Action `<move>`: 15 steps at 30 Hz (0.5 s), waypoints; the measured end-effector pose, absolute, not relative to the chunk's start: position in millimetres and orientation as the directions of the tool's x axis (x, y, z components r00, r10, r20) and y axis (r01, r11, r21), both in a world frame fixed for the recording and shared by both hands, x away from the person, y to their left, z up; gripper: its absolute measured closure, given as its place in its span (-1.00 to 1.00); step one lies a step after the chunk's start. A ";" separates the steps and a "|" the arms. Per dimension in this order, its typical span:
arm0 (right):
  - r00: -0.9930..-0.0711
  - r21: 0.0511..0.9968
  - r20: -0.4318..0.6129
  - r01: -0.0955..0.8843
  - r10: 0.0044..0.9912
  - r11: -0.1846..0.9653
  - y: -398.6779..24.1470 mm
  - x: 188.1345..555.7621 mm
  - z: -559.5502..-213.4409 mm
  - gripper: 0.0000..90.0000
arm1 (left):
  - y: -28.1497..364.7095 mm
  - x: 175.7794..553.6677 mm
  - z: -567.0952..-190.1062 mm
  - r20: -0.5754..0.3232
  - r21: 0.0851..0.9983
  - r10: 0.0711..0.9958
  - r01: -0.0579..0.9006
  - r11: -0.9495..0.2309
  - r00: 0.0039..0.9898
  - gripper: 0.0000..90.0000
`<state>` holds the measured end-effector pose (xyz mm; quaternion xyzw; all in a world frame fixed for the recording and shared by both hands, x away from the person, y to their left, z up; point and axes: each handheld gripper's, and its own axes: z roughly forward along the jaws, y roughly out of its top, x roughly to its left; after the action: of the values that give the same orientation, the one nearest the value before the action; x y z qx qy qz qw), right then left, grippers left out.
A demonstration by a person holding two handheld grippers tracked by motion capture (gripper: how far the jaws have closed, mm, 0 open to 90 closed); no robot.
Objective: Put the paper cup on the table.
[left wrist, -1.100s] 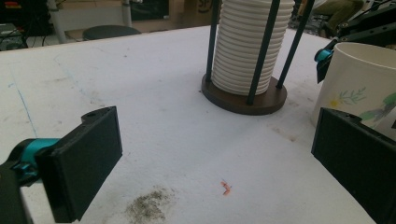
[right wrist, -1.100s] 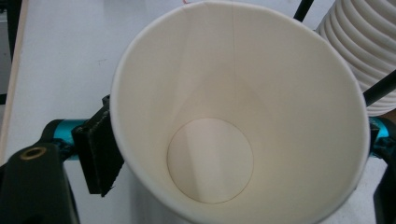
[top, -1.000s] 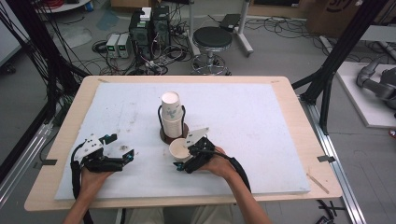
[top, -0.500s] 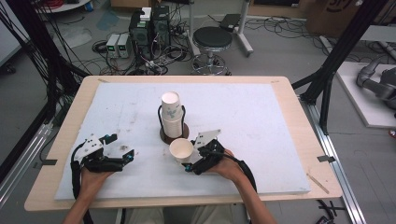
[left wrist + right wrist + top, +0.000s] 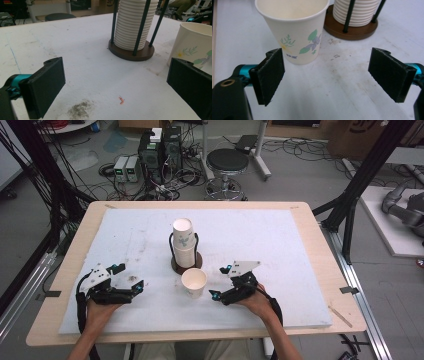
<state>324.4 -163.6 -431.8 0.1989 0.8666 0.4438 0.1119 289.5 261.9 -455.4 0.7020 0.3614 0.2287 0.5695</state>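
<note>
A single paper cup (image 5: 194, 282) with a flower print stands upright on the white mat, just in front of a tall stack of paper cups (image 5: 183, 242) in a dark rod holder with a round brown base. My right gripper (image 5: 219, 282) sits open a little to the right of the single cup, not touching it. In the right gripper view the cup (image 5: 294, 32) stands beyond the left jaw of that gripper (image 5: 325, 75), with the stack (image 5: 357, 12) behind. My left gripper (image 5: 129, 276) rests open and holds nothing at the front left. Its own view (image 5: 117, 82) shows the stack (image 5: 135, 22) ahead and the cup (image 5: 195, 47) at right.
The white mat (image 5: 280, 250) covers most of the wooden table (image 5: 320, 235). A dark smudge (image 5: 80, 112) and a small red scrap (image 5: 121, 100) lie on the mat by the left gripper. A stool (image 5: 227, 162) and electronics boxes (image 5: 160, 147) stand on the floor beyond.
My right gripper has drawn back to the right, away from the single cup, which stays standing in front of the stack. The left gripper has not moved.
</note>
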 end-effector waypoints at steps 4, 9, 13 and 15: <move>-0.878 0.817 -0.030 0.254 0.478 0.518 -175.0 321.5 -432.2 -0.69 | 261.5 289.7 -455.5 -0.091 0.965 0.768 0.248 -0.091 0.635 -0.96; -0.857 0.828 -0.029 0.268 0.515 0.492 -190.4 318.4 -432.7 -0.69 | 261.6 289.4 -455.4 -0.086 0.965 0.766 0.245 -0.096 0.637 -0.96; -0.825 0.844 -0.033 0.280 0.564 0.458 -206.1 317.7 -431.9 -0.69 | 261.7 289.2 -455.4 -0.084 0.965 0.767 0.244 -0.096 0.636 -0.96; -0.796 0.857 -0.029 0.292 0.604 0.425 -216.5 317.0 -432.7 -0.68 | 261.7 289.1 -455.4 -0.084 0.965 0.768 0.244 -0.096 0.635 -0.96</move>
<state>317.0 -216.5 -432.7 0.2707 0.8272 0.4626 0.1687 289.1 261.7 -455.4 0.7035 0.3594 0.2306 0.5681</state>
